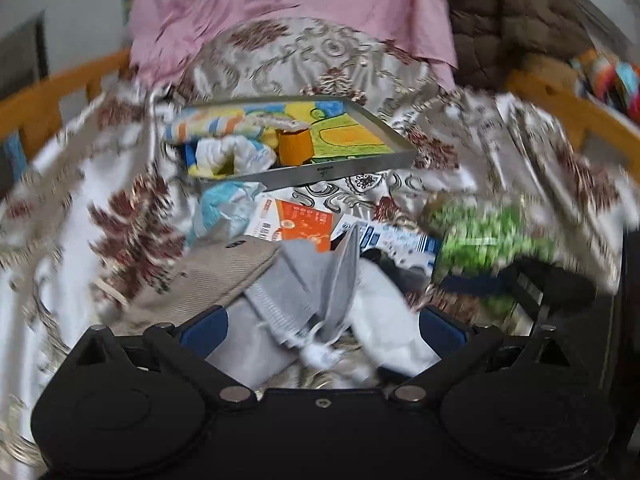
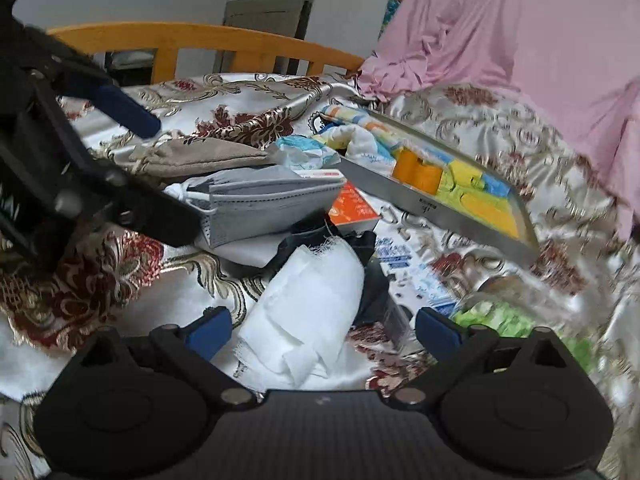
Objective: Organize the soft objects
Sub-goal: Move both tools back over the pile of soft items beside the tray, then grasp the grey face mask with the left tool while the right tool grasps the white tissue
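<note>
A pile of soft things lies on a floral bedspread (image 1: 72, 216). A grey face mask (image 1: 316, 284) sits between the wide-open fingers of my left gripper (image 1: 324, 330), which is also in the right wrist view (image 2: 132, 168) at the left, one finger by the mask (image 2: 272, 204). A white gauze roll (image 2: 308, 312) lies between the open fingers of my right gripper (image 2: 324, 332). A metal tray (image 1: 360, 168) holds sponges and cloths; it also shows in the right wrist view (image 2: 440, 212). A beige pouch (image 1: 216, 272) lies left of the mask.
An orange packet (image 1: 304, 224), a blue-white packet (image 1: 396, 244) and a green printed bag (image 1: 488, 236) lie around the pile. A pink sheet (image 1: 304, 4) and a brown quilt (image 1: 516, 20) hang behind. An orange wooden bed rail (image 2: 208, 48) edges the bed.
</note>
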`<state>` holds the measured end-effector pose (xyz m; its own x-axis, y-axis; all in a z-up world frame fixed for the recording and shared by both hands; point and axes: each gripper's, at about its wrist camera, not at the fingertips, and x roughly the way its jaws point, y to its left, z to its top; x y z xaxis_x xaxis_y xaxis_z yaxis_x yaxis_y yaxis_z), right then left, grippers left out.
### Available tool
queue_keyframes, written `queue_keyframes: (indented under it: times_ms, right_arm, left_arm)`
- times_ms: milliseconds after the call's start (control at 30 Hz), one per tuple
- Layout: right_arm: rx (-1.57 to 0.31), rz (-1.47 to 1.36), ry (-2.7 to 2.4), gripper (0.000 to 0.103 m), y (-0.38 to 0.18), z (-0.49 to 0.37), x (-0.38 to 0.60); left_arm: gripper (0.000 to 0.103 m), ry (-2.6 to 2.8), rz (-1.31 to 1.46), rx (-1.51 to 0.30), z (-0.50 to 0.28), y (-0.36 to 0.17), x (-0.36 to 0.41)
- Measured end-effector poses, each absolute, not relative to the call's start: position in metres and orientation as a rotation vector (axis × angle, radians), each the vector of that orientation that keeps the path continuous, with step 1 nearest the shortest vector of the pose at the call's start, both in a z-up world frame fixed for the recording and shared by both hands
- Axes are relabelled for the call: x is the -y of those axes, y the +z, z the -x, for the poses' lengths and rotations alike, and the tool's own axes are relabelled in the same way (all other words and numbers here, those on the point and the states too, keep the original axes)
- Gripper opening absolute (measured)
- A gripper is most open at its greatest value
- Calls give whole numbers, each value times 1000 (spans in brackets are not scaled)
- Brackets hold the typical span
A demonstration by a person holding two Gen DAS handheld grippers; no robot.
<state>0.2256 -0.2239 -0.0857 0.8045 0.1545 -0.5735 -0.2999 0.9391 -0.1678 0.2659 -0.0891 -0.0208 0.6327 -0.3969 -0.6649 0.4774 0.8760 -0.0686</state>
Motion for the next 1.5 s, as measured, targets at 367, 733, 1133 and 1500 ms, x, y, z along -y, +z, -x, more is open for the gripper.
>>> queue_keyframes:
  times_ms: [367, 733, 1133, 1500]
  right_arm:
    - [-625, 107, 247, 86, -93, -235, 236]
    - [-664, 0, 287, 54, -102, -242, 243]
    - [-701, -37, 273, 24, -95, -238, 245]
    - [-729, -118, 287, 19, -67, -210, 256]
  left_arm:
    - [80, -341, 3, -897, -295, -34, 110]
    - [41, -286, 83, -955, -301, -35, 100]
    - [27, -285, 75, -941, -277, -24, 89]
    - [27, -315, 208, -915, -243, 0, 64]
